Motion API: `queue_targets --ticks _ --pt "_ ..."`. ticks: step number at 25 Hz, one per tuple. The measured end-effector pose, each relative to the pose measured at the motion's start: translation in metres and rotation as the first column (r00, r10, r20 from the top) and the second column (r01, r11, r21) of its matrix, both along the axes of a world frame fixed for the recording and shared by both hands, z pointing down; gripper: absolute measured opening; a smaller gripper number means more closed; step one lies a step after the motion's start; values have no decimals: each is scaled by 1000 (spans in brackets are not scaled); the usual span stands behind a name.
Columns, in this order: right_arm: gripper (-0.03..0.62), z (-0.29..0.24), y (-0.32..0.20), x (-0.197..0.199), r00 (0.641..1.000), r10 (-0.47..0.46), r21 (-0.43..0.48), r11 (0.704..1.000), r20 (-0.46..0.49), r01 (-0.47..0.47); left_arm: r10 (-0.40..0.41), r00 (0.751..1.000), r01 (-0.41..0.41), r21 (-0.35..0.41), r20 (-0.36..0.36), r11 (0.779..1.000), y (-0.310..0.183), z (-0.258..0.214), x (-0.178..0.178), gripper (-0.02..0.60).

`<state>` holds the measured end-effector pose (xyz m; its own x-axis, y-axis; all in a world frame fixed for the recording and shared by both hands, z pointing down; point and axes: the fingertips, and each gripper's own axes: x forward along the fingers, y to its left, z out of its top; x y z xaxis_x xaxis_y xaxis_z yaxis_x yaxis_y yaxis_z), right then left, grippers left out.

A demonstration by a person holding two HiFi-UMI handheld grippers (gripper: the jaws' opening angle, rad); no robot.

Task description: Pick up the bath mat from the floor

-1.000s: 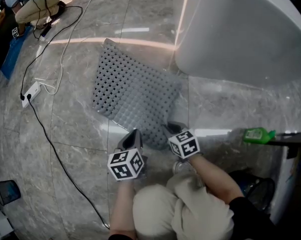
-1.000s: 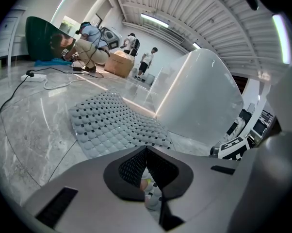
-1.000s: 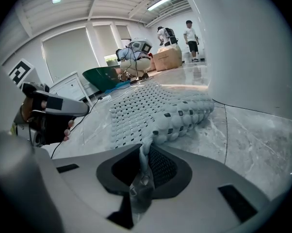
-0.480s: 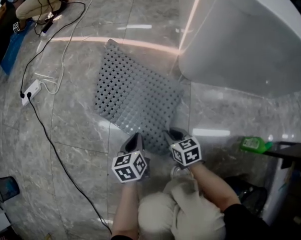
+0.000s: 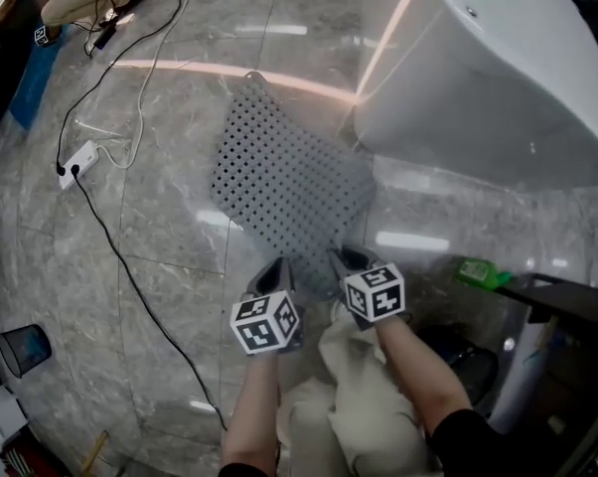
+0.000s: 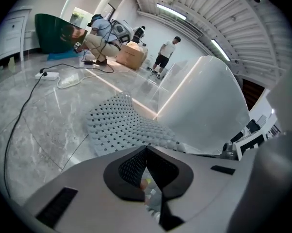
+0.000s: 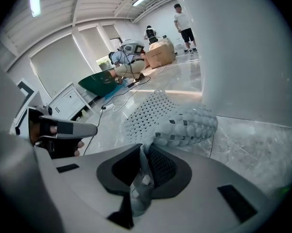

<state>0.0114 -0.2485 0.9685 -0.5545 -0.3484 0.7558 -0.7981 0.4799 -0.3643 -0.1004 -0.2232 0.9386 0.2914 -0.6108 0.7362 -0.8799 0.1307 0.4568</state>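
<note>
We pinch the mat [image 5: 289,182] by its near edge, the jaws of left gripper [image 5: 272,269] and right gripper [image 5: 342,259] nearly closed on it; the rest sags ahead of them. It seems soft, floppy and light, so spaced edge grips suit.

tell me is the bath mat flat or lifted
Partly lifted: the bath mat bends up to the left hand-held gripper and right hand-held gripper, both clamped on its edge.

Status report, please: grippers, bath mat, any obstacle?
Left gripper, right gripper: both shut on bath mat. Near edge off floor. Bathtub alongside, not blocking.
</note>
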Motion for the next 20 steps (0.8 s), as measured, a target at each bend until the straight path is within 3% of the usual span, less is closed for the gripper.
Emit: queue_targets --ticks 20 --pt "51 -207 21 -15 998 55 -110 992 -25 -57 16 1000 -18 -72 -25 997 43 -206 -1 0"
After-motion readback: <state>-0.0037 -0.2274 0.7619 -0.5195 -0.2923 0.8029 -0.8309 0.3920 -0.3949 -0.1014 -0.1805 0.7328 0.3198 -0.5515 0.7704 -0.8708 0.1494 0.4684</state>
